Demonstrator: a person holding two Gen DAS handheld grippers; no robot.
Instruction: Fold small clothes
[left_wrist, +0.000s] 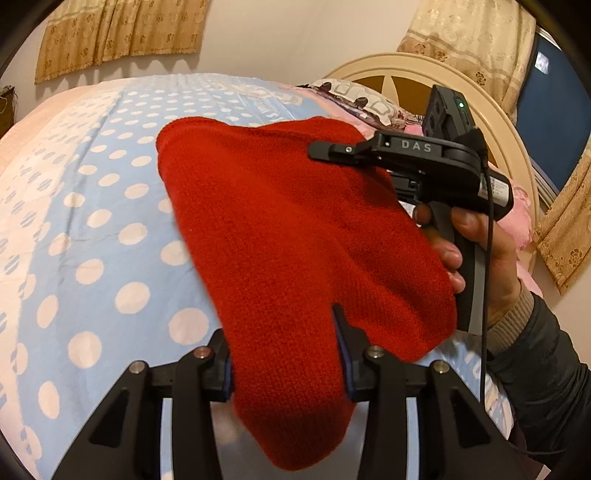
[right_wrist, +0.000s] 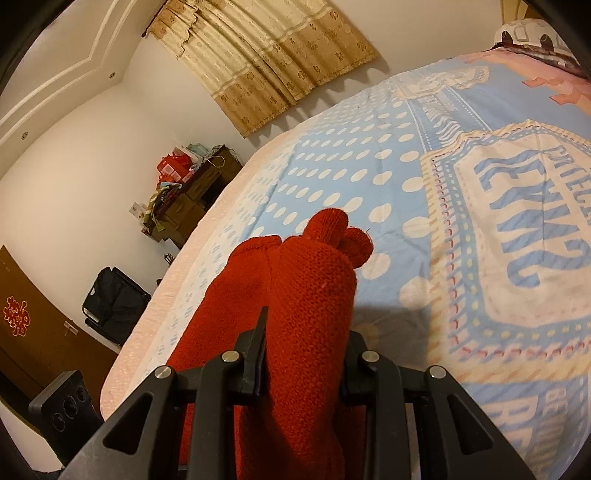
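Knitwear, a red garment held up over the bed, is stretched lengthwise between the left claw (nearest end) and the right claw, each closed on red cloth, so neither is nearer.

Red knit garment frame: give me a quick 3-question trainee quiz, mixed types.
1. True or false: both tongs grip the red knitted wool garment.
2. The garment is held over: A) a wooden desk B) a blue polka-dot bedsheet C) a tiled floor.
3. Fill in: in the left wrist view, the letters printed on the right tongs read ___.

Key: 1 true; the left tongs and right tongs each pinch it. 2 B. 3 DAS.
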